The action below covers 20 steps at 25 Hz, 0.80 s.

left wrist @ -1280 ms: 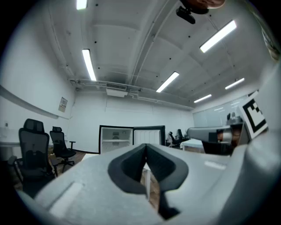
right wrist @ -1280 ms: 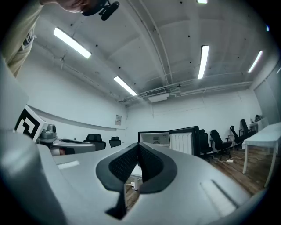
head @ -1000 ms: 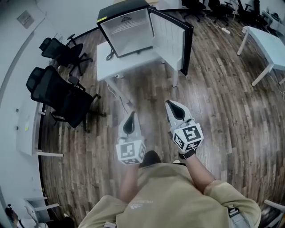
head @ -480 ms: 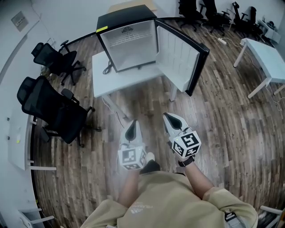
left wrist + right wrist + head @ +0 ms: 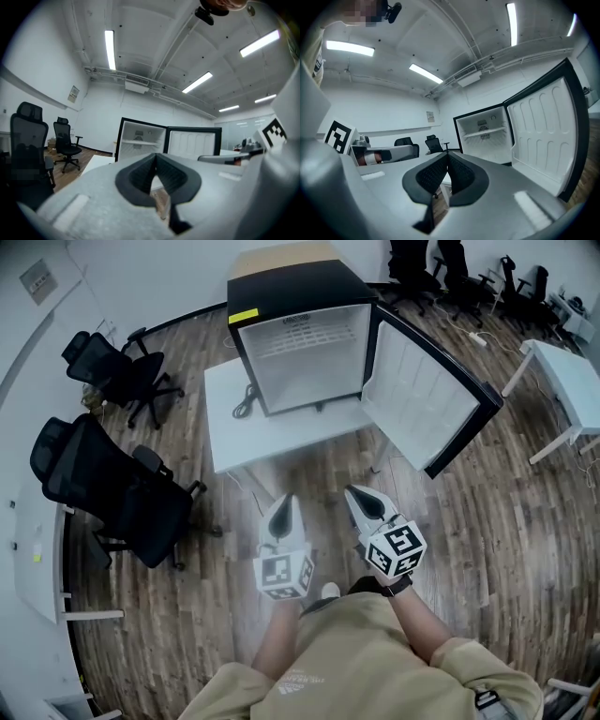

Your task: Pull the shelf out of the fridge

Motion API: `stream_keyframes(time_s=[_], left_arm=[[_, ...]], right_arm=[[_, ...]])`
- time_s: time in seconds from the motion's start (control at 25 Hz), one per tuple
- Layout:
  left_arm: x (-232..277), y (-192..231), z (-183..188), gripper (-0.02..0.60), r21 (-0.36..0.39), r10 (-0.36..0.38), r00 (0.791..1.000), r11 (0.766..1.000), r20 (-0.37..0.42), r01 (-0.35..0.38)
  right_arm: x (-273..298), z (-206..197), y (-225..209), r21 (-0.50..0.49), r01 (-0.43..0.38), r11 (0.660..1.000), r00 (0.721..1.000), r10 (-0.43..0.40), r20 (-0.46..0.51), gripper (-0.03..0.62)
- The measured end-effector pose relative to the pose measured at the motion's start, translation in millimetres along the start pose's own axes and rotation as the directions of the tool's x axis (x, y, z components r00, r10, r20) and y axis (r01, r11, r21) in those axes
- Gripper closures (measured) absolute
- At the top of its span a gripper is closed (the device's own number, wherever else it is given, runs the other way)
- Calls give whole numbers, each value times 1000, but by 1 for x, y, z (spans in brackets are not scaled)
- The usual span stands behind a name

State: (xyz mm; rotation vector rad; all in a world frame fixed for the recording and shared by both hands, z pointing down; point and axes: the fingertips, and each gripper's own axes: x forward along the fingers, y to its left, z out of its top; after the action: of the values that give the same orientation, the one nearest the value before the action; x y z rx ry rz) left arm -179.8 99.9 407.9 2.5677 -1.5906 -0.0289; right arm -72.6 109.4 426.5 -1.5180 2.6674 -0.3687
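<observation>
Facing the fridge, you hold left gripper and right gripper jaws closed, empty; shelf lies crosswise, well ahead.

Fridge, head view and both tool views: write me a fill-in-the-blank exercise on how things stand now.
The fridge door stands ___.
The fridge sits ___ the white table.
The shelf lies ___ the fridge.
The left tool and right tool are both ___, holding nothing.
Missing words: open; on; inside; shut.

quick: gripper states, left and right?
Left gripper: closed, holding nothing.
Right gripper: closed, holding nothing.
</observation>
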Motion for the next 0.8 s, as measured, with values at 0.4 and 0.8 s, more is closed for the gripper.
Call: stream_keyframes(time_s=[0.4, 0.8], left_arm=[[116, 28, -6, 580, -42, -9, 1000, 999, -29, 8], [269, 43, 29, 580, -49, 26, 999, 999, 33, -25]], right_arm=[[113, 25, -75, 27, -55, 998, 998, 55, -1, 589], [215, 76, -175, 63, -150, 987, 988, 147, 45, 589]])
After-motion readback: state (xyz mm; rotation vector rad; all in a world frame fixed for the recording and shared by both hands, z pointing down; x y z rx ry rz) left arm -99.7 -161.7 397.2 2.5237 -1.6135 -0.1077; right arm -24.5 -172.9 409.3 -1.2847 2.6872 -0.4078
